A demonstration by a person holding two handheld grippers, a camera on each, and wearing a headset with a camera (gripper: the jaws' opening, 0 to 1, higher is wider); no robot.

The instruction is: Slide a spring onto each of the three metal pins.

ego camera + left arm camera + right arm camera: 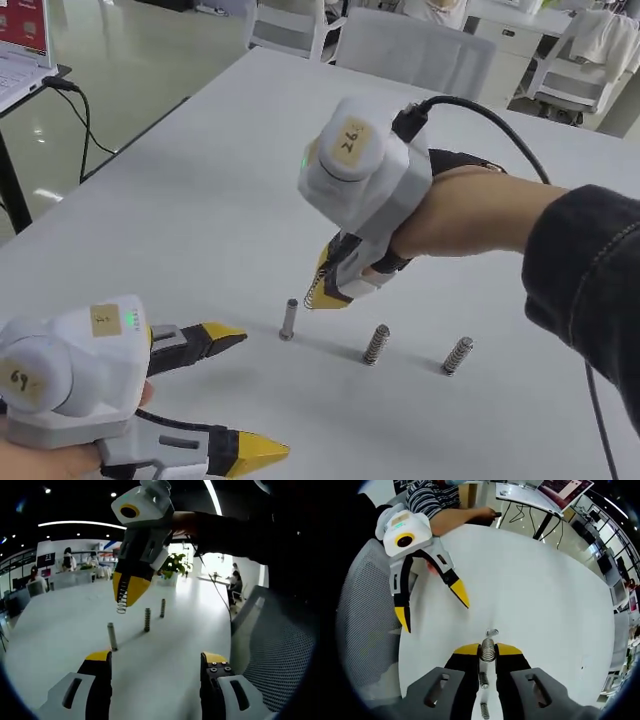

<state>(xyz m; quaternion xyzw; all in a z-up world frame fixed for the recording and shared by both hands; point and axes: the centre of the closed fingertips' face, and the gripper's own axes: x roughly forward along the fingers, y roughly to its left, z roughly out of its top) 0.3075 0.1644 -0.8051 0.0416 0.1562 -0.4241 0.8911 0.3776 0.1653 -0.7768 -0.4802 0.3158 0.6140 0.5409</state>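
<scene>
A yellow sticker (351,141) on the right gripper (332,292) reads "26". Another sticker (21,381), on the left gripper (245,395), reads "69".

The right gripper's fingers (509,650) are closed on a small coiled metal spring (314,287). It is held in the air near the top of a bare pin (288,320), not on it. The bare pin is a short grey metal post standing upright. It is in a row with a second pin (376,344) and a third pin (458,355), each already sleeved in a spring. The left gripper's fingers (222,335) are spread wide and hold nothing, well apart from the row.

The surface (200,200) is plain white. Grey mesh chairs (420,50) stand at its far side, a laptop (22,45) sits on a side desk, and a green plant (175,565) grows in the open office.
</scene>
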